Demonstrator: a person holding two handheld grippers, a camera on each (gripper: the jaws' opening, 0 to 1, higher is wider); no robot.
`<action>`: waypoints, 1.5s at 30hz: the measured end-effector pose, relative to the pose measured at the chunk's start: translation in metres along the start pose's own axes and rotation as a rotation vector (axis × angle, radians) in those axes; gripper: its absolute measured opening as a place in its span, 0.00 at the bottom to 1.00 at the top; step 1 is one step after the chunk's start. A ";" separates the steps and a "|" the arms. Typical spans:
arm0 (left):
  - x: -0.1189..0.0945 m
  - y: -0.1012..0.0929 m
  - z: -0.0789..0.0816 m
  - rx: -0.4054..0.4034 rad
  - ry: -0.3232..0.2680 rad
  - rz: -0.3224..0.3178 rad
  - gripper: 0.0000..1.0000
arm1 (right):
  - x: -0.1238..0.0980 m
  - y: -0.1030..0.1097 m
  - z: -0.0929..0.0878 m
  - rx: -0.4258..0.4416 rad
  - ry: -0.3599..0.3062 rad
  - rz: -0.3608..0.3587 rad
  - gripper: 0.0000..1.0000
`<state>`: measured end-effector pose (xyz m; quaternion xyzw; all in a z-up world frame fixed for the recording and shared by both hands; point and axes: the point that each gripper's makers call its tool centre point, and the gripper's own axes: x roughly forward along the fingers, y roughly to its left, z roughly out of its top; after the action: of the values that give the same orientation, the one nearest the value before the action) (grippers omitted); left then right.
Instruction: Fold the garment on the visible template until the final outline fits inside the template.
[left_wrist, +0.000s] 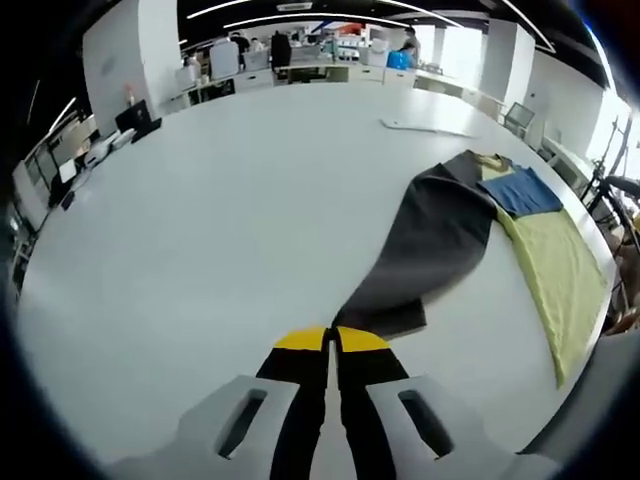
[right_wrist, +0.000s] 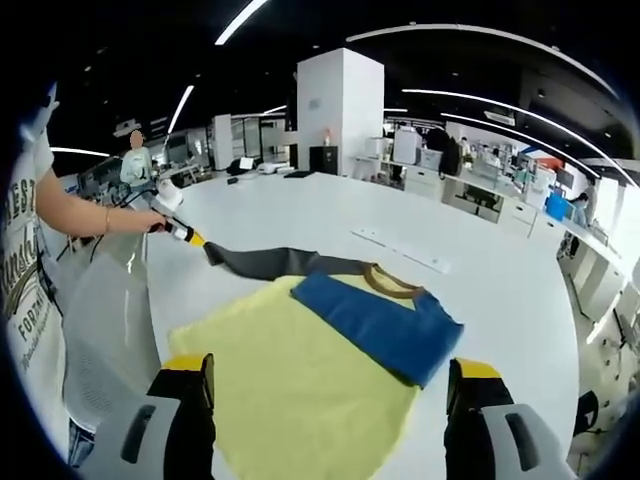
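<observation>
A yellow-green template (right_wrist: 300, 385) lies flat on the white table (right_wrist: 500, 290). On its far part rests the garment, with a folded blue part (right_wrist: 385, 322) and a brown collar (right_wrist: 385, 285). A long dark grey part (right_wrist: 270, 262) stretches off the template to the left. My left gripper (left_wrist: 331, 340) is shut on the end of that dark grey part (left_wrist: 430, 240), and it shows as the left gripper (right_wrist: 182, 233) in a person's hand. My right gripper (right_wrist: 330, 385) hovers over the template, jaws wide open and holding nothing. In the left gripper view the template (left_wrist: 560, 275) and blue part (left_wrist: 520, 192) lie at the right.
A thin white strip (left_wrist: 425, 126) lies on the table beyond the garment. The table's edge (right_wrist: 150, 300) runs close at the left, beside a person's arm (right_wrist: 90, 215). Desks, monitors and pillars stand far behind.
</observation>
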<state>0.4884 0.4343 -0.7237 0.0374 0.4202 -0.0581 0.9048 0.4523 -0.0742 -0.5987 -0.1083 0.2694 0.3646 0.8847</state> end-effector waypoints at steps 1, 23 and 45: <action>0.000 0.001 0.000 0.022 0.001 0.013 0.04 | 0.000 0.000 0.000 0.000 -0.002 -0.002 0.96; 0.001 -0.034 -0.005 -0.265 -0.079 0.068 0.35 | -0.001 0.000 0.000 0.011 -0.002 -0.007 0.96; 0.024 -0.052 -0.012 -0.407 -0.086 0.158 0.32 | -0.008 0.000 -0.006 0.012 0.002 -0.013 0.98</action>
<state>0.4879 0.3824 -0.7507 -0.1159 0.3799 0.0973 0.9126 0.4455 -0.0812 -0.5997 -0.1053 0.2719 0.3572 0.8873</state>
